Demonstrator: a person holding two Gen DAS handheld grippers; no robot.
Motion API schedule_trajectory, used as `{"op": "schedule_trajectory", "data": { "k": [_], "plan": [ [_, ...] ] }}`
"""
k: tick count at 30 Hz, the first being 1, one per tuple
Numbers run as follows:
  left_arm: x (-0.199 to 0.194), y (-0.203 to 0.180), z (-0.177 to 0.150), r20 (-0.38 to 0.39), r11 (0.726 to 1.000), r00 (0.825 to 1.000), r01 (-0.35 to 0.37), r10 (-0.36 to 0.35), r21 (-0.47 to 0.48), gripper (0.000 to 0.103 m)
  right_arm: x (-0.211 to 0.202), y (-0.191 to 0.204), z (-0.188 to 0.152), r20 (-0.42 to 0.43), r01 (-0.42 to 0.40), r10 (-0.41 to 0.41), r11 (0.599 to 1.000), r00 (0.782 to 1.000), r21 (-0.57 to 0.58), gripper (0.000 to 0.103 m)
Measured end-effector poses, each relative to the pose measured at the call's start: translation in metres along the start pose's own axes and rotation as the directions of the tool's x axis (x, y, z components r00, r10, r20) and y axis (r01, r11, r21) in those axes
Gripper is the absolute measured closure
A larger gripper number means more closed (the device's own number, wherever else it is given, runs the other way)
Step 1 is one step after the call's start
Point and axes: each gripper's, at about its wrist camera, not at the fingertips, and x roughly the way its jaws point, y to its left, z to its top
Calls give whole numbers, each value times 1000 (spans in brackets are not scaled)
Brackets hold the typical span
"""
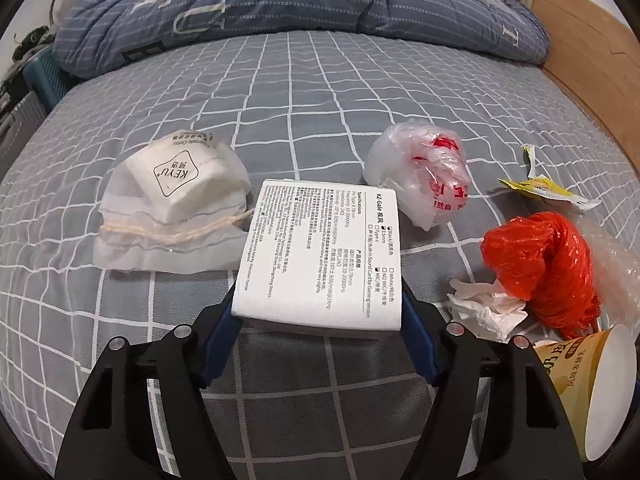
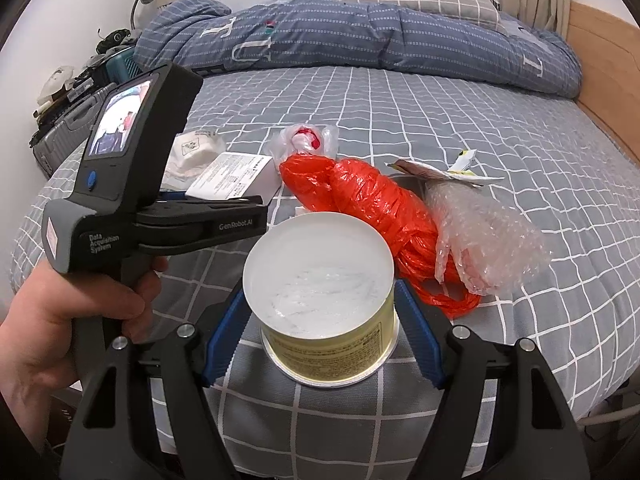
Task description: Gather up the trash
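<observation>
The left gripper (image 1: 318,312) is clamped on a small white box (image 1: 320,256) printed with earphone specifications, its blue pads (image 1: 218,344) pressing both side edges of the box's near end while the box lies flat on the grey checked bedsheet (image 1: 320,100). The right gripper (image 2: 320,332) grasps a yellow paper cup (image 2: 324,320) that stands upright near the edge of the bed, its white inside facing up and a blue pad against the wall on either side. In the right wrist view the person's left hand (image 2: 68,312) holds the black handle of the left gripper, whose small screen faces back. The rest of the trash lies scattered on the sheet: a white mesh pouch (image 1: 172,208) marked KEYU just left of the box, a crumpled clear plastic bag with red print (image 1: 420,172) beyond the box's far right corner, a twisted orange plastic bag (image 1: 544,264) to the right, a crumpled white tissue (image 1: 484,308) touching the orange bag's near side, a torn yellow wrapper (image 1: 548,190) farther back, and a sheet of bubble wrap (image 2: 484,232) against the orange bag's right side. A blue striped duvet (image 1: 300,4) is bunched across the far end of the bed.
</observation>
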Motion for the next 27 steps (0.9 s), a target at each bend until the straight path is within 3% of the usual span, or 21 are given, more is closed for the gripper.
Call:
{"op": "schedule_trajectory", "data": {
  "k": [27],
  "plan": [
    [-41, 3, -17, 43, 999, 999, 9, -7, -39, 35, -21, -5, -1, 49, -20, 20, 1000, 999, 12, 34]
  ]
}}
